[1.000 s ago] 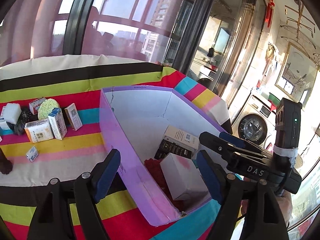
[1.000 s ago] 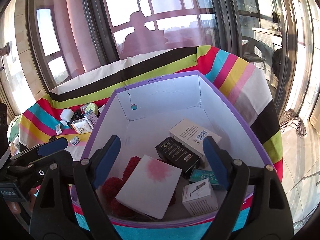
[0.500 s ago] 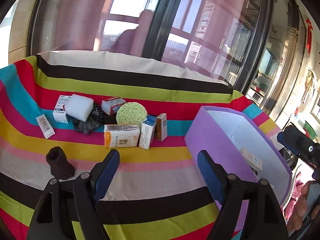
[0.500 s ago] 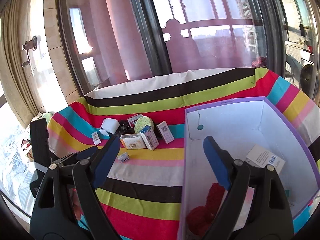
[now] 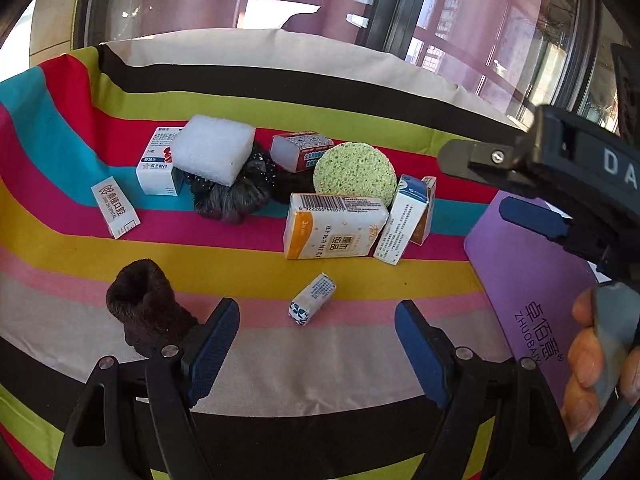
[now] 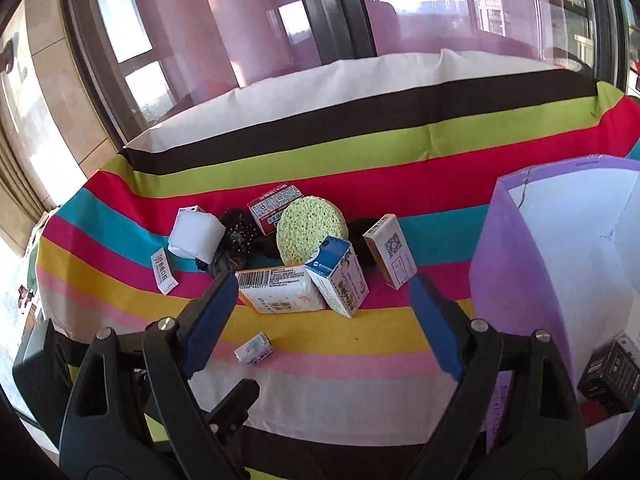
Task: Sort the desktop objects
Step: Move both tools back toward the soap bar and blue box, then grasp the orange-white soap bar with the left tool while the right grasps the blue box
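1. While both grippers hang over the striped cloth (image 5: 248, 264), the left gripper (image 5: 316, 344) has its jaws apart and holds nothing; a small wrapped packet (image 5: 312, 299) lies on the cloth just ahead of it.
2. The right gripper (image 6: 320, 324) is likewise spread and empty, above the orange-and-white box (image 6: 280, 289).
3. Behind that box a cluster sits close together: green sponge (image 5: 354, 173), blue-topped carton (image 6: 337, 276), white foam block (image 5: 213, 154) on a dark scrunchie (image 5: 232, 196), red box (image 5: 301, 150).
4. A brown sock (image 5: 148, 312) stands by the left finger.
5. The purple box (image 6: 516, 280) is on the right, a black box (image 6: 610, 372) inside it.
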Available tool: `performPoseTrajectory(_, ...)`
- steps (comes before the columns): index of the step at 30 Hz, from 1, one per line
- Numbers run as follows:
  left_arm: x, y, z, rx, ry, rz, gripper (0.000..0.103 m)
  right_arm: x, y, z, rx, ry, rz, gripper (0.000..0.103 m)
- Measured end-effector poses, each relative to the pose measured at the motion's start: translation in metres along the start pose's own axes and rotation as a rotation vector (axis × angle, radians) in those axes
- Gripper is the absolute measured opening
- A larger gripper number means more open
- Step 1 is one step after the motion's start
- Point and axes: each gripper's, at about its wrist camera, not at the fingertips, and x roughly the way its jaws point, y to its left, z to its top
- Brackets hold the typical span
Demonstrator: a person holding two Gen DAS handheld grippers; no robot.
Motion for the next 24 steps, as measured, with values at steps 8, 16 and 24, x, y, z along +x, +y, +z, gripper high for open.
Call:
performPoseTrajectory(8,0.007,0.004,0.009,0.016,0.015,0.027,0.081,0.051,0.003,0.016,0.038,0.062,-0.058,0.088)
performPoseTrajectory(16,0.013,0.005,0.013,0.019,0.027,0.034,0.081,0.092,-0.02,0.012,0.08,0.145,-0.019,0.046)
performPoseTrajectory(24,0.027,-0.001,0.021,0.013,0.038,0.046,0.082,0.045,-0.031,-0.009,0.093,0.017,0.027,0.04)
